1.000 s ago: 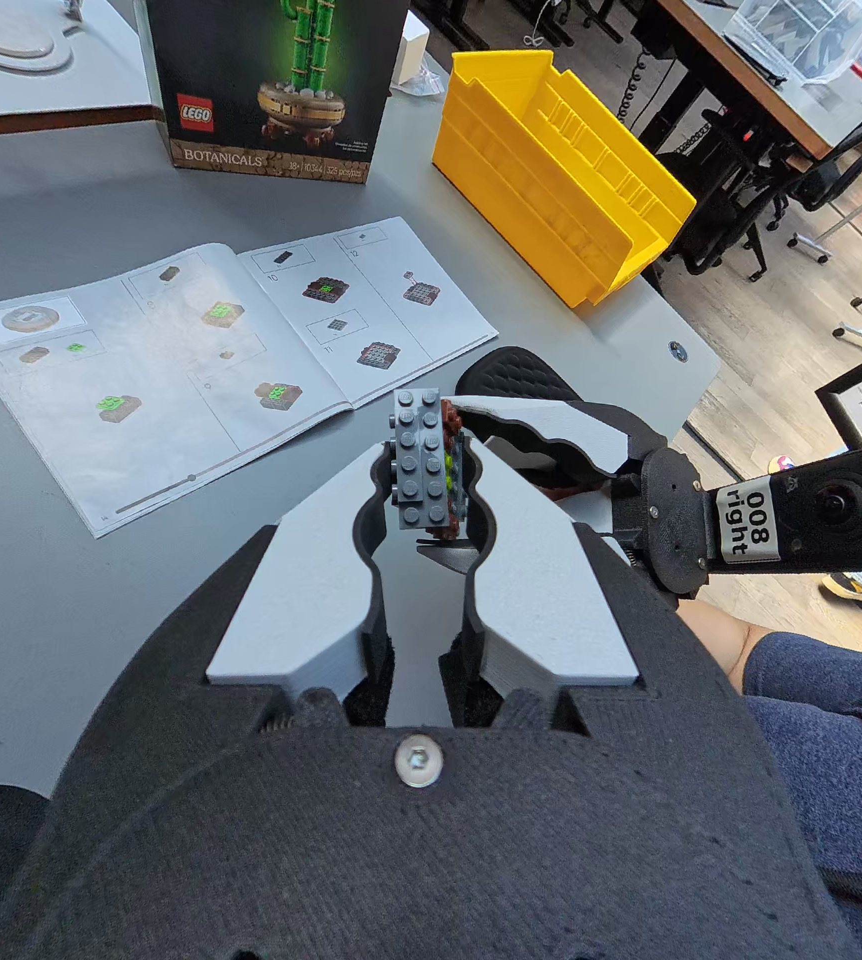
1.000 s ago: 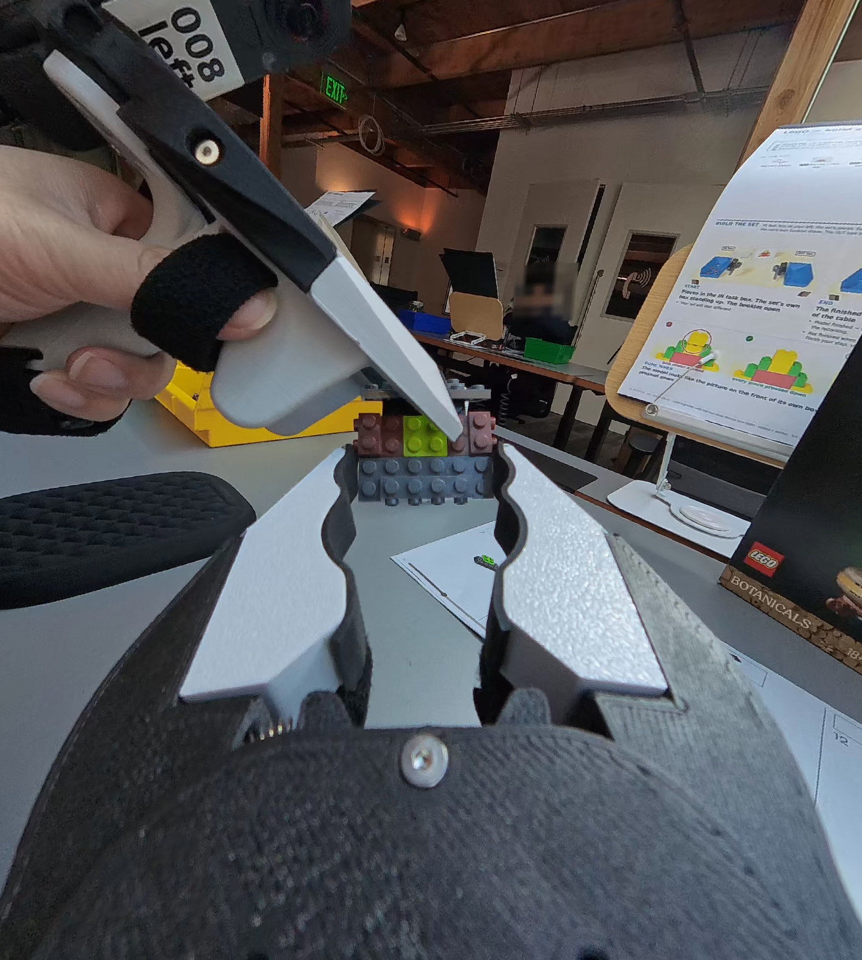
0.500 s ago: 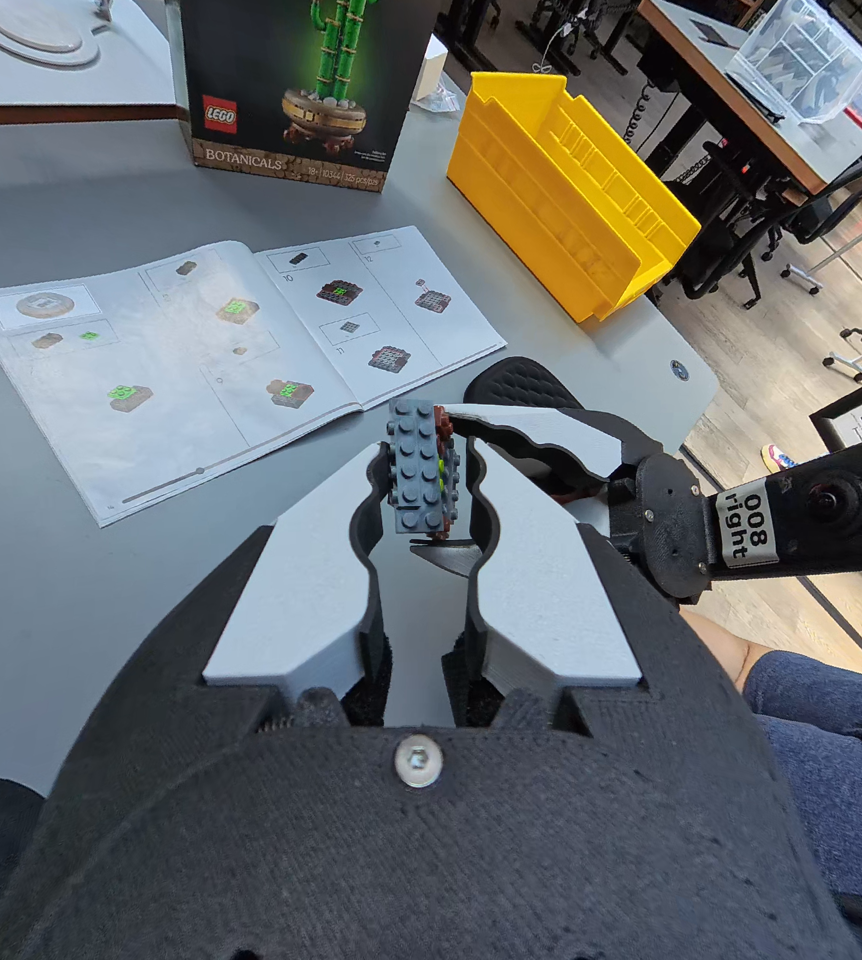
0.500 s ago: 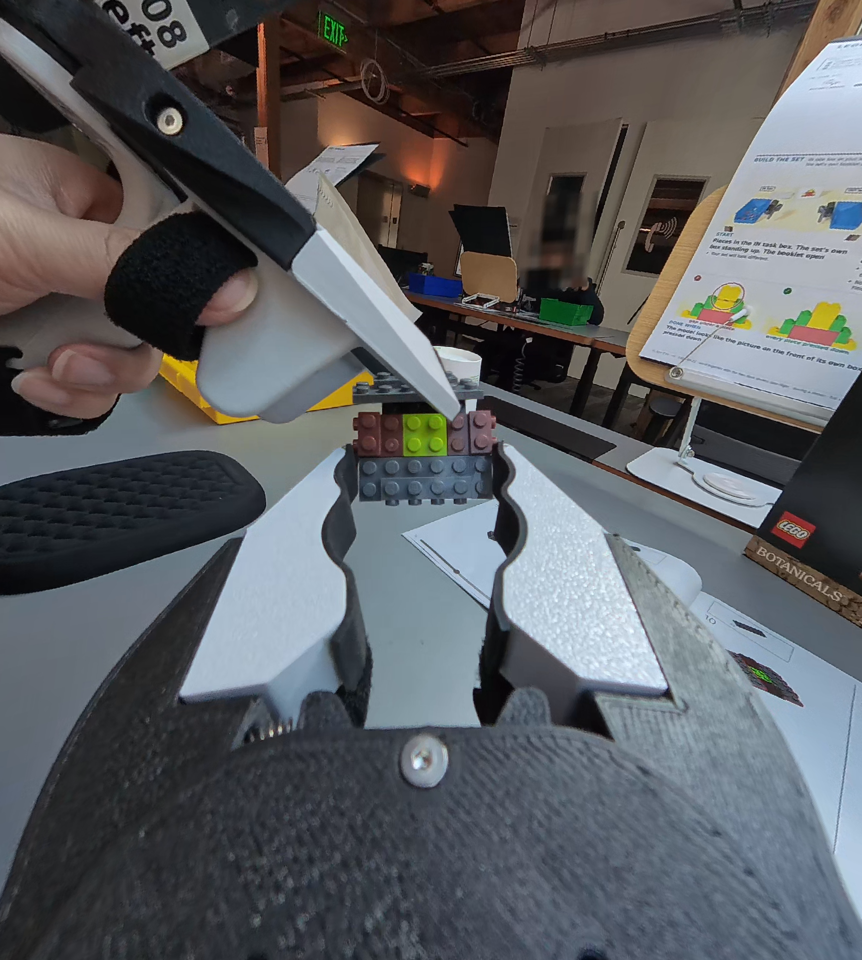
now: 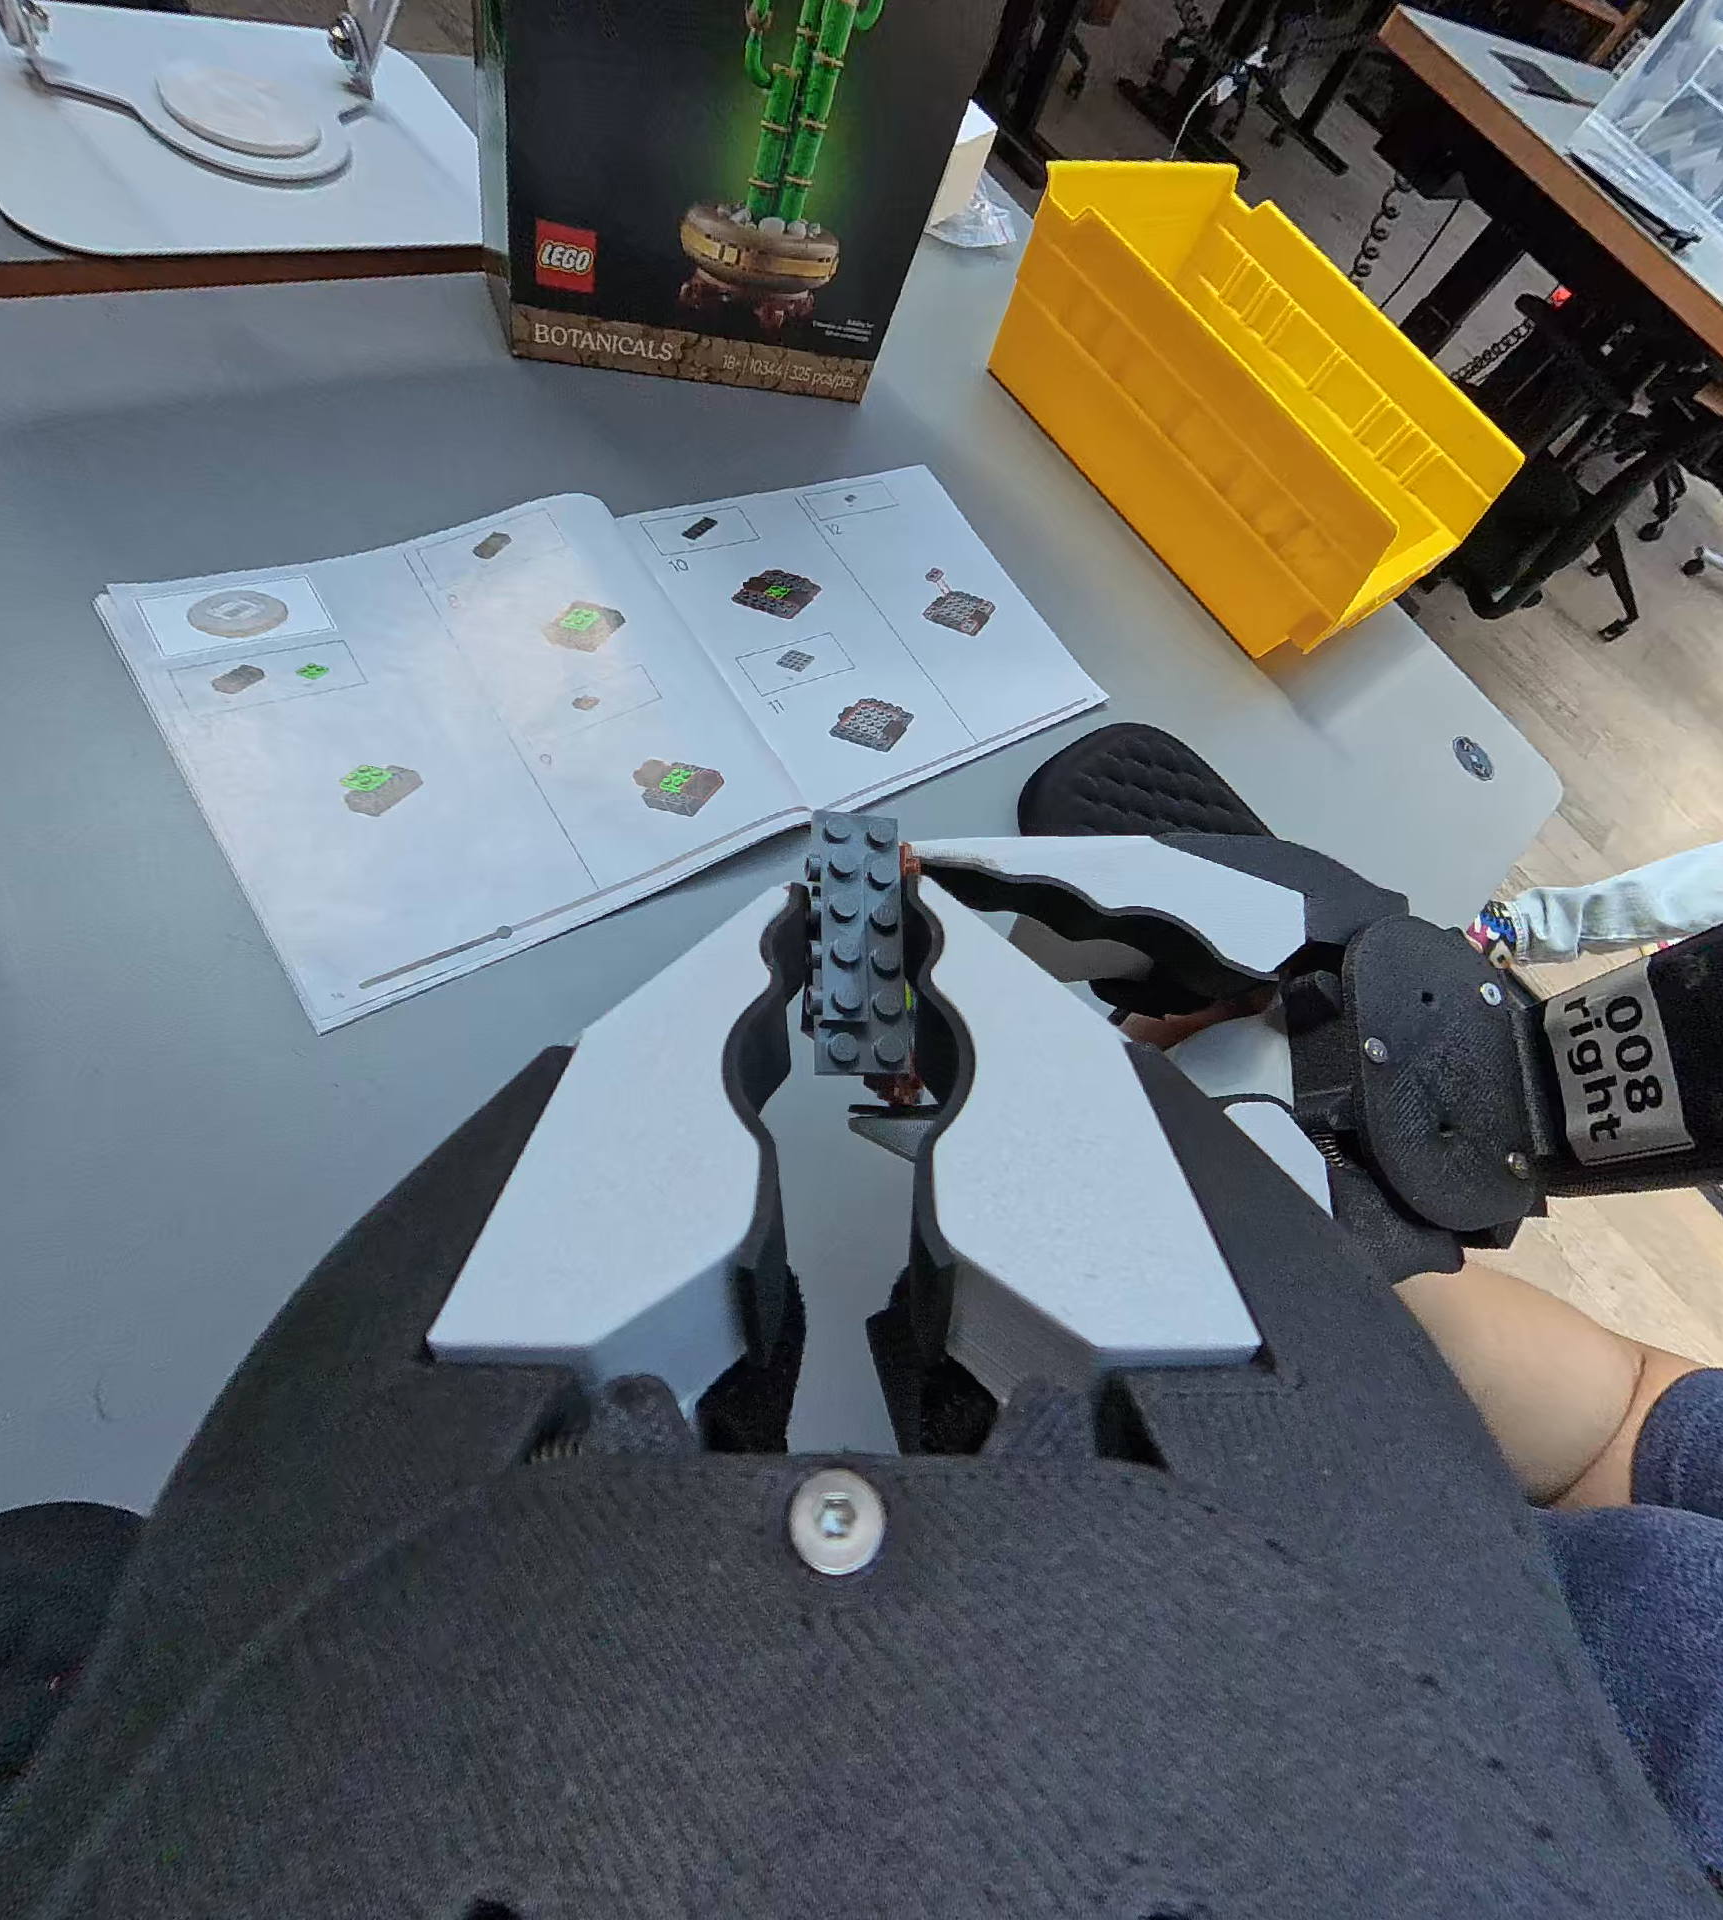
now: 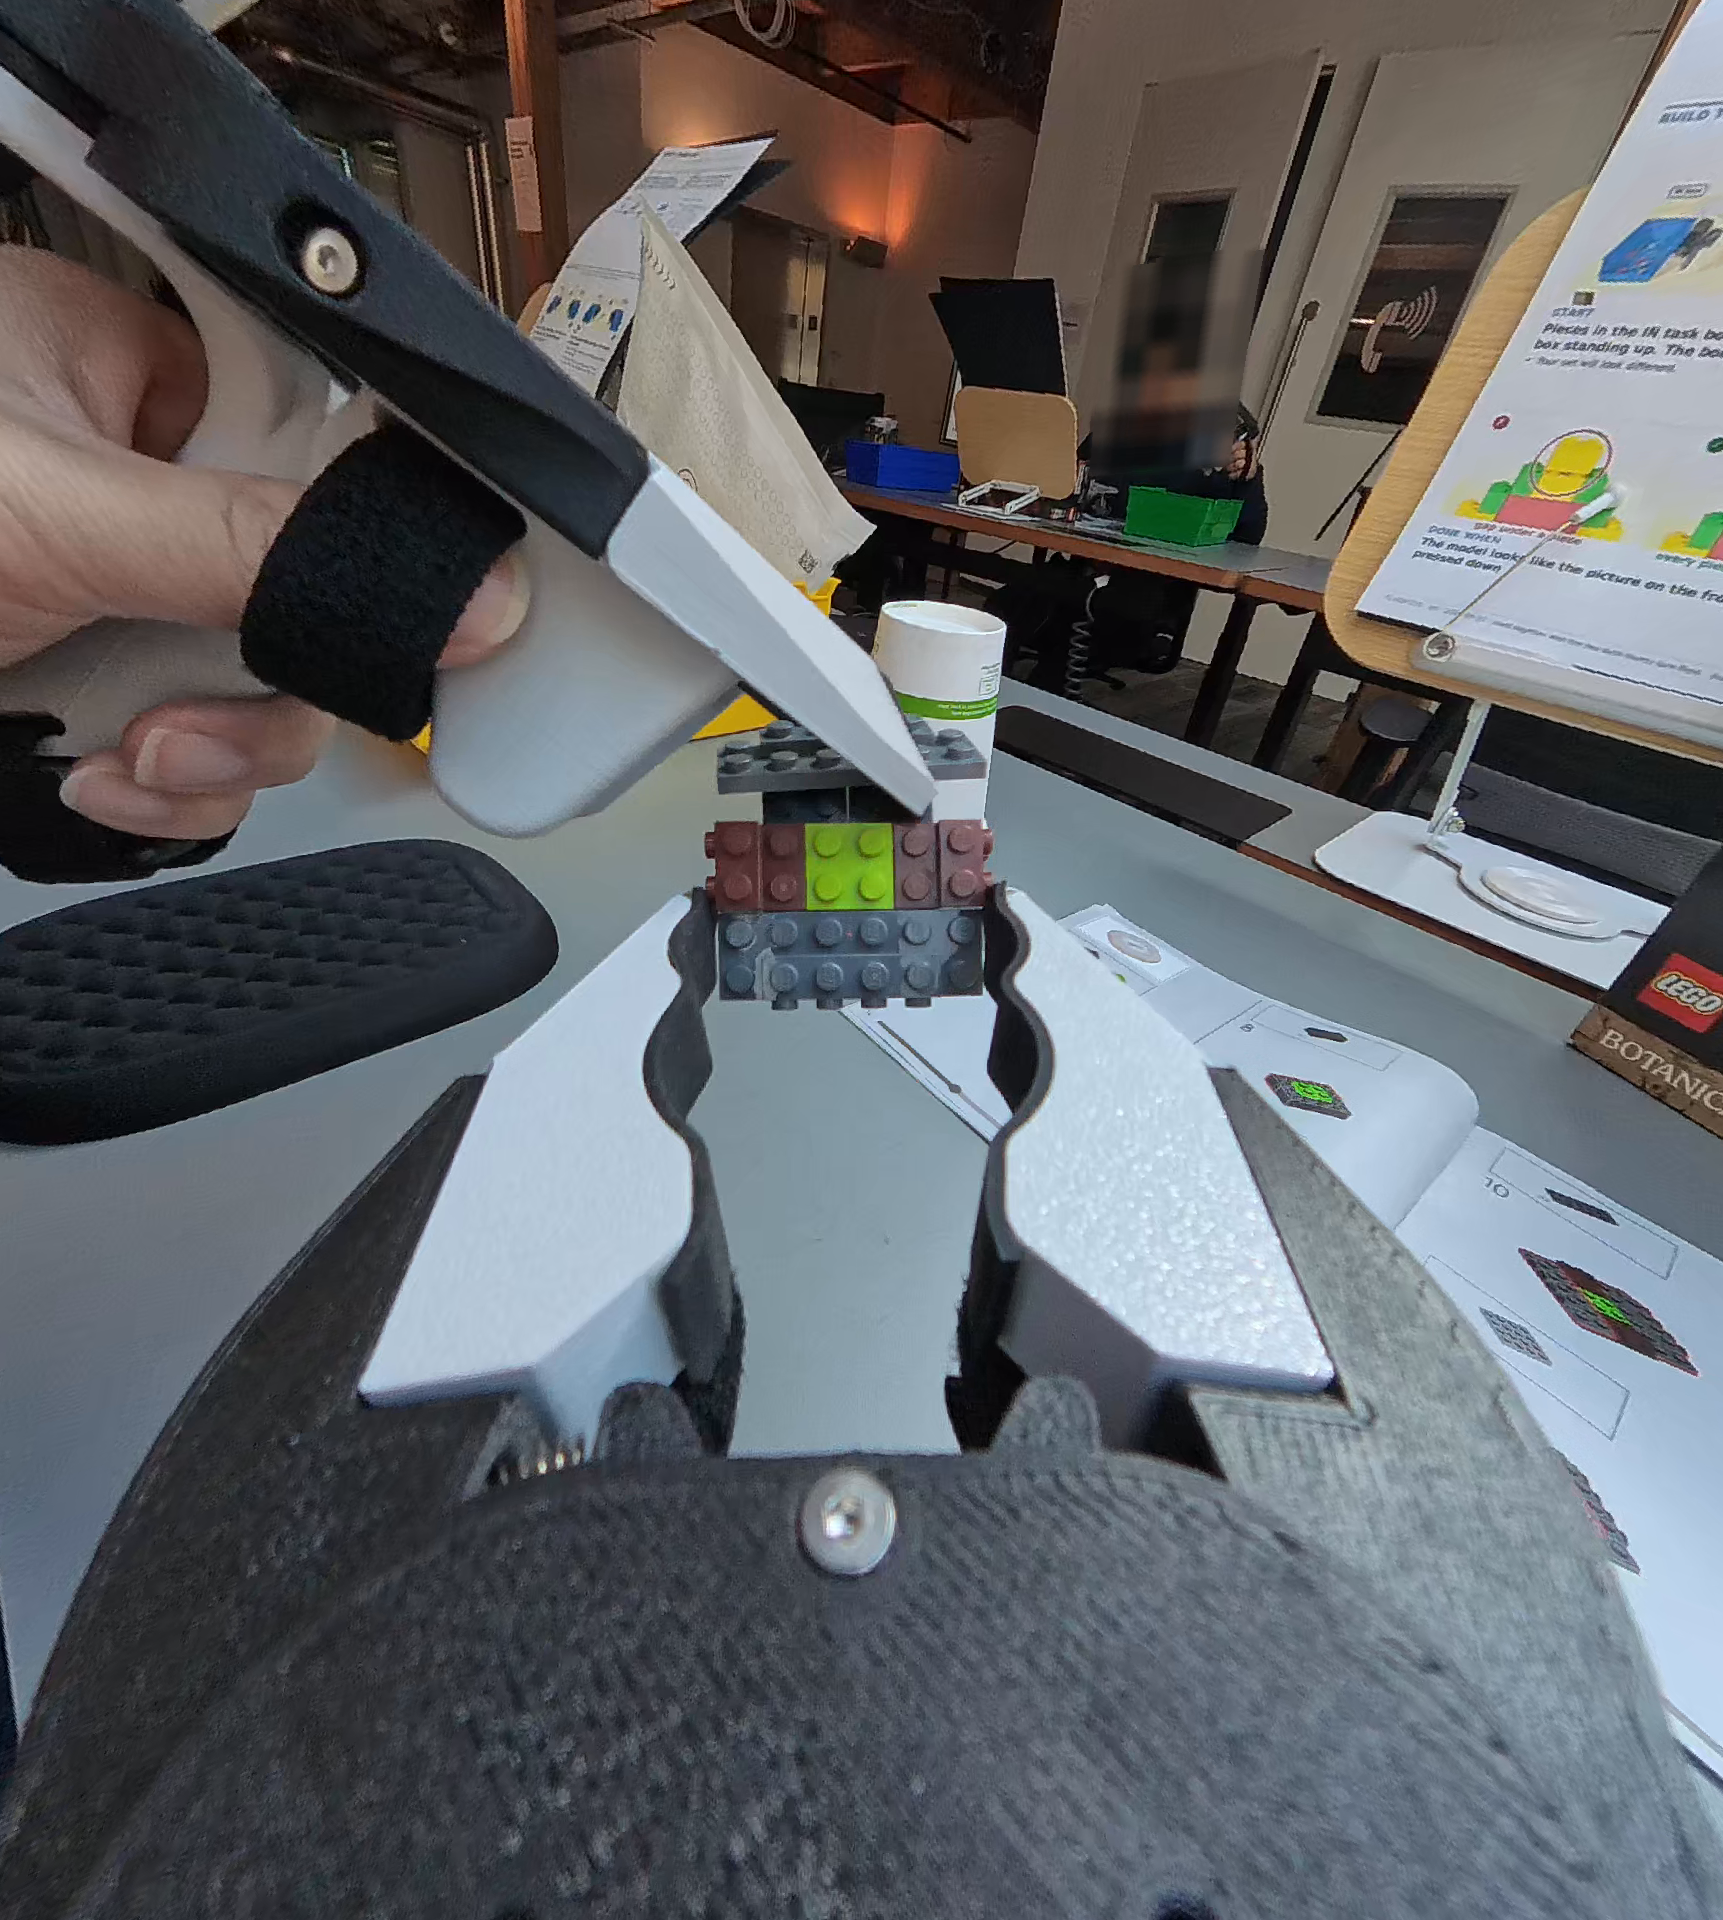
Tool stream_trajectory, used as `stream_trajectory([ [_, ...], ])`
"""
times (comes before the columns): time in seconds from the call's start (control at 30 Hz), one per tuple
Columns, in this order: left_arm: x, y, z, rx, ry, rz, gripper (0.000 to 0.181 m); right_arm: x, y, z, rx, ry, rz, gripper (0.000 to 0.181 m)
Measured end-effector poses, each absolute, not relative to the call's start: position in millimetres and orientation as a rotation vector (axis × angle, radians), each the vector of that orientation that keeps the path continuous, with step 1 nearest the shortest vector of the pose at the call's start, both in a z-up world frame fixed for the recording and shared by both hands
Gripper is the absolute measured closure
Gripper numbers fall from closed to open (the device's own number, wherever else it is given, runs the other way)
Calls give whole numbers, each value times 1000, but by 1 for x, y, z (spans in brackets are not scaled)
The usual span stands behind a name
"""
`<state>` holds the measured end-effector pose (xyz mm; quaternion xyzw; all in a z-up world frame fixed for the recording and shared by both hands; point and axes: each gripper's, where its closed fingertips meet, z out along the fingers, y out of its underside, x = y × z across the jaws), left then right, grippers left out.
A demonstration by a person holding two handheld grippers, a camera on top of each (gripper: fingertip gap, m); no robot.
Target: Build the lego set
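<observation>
Currently the left gripper and right gripper are both pinching the brick stack in mid-air above the table. Judged step: seating a grey plate; next, pressing squarely.

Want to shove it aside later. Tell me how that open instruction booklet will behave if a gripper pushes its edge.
The instruction booklet looks thin and floppy, so it would probably buckle rather than slide cleanly. It lies open and flat on the smooth grey table, so pages may lift or turn.

Left gripper fingers nearly closed, clamping; right gripper fingers clamp crosswise, tips meeting left's.
</observation>
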<state>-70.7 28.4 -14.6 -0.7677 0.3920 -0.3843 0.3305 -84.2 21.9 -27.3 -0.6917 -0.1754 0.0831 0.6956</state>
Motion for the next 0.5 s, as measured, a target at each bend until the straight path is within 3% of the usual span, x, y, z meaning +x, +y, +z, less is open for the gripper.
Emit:
stream_trajectory([
  [0.5, -70, 32, -21, -1931, 1106, -814, 161, -85, 27, -30, -1586, -332, 299, 130],
])
